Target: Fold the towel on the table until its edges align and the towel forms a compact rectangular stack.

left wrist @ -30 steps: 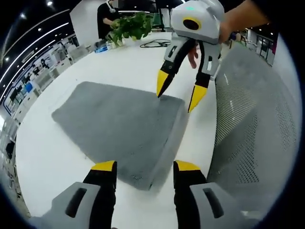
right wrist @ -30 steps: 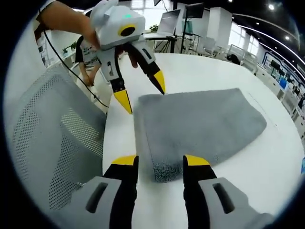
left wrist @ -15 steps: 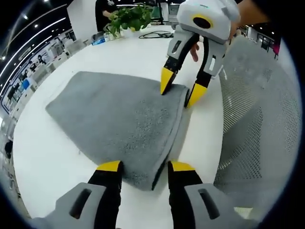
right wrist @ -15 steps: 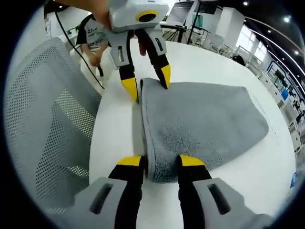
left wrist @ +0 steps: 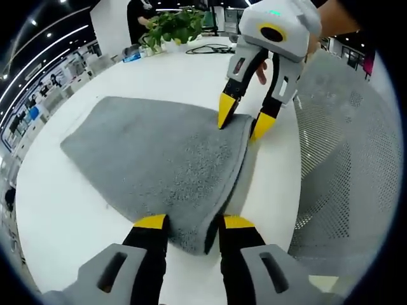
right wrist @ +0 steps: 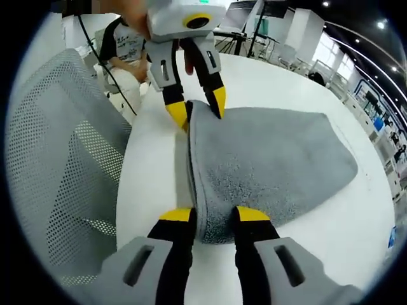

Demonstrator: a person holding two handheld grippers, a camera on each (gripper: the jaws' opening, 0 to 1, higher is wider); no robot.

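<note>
My left hand-held gripper (left wrist: pixel 193 222) has its yellow-tipped jaws closed in on the towel's (left wrist: pixel 152 159) near corner. My right hand-held gripper (right wrist: pixel 213 215) pinches the other corner likewise, my hand (left wrist: pixel 318 28) behind it.

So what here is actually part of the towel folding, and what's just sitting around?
Part of the job:
- grey towel, lying folded on the white table
- left gripper, jaws astride one corner
- right gripper, jaws astride the other corner

Just lying about:
- mesh chair beside the table
- potted plant
- black cable
</note>
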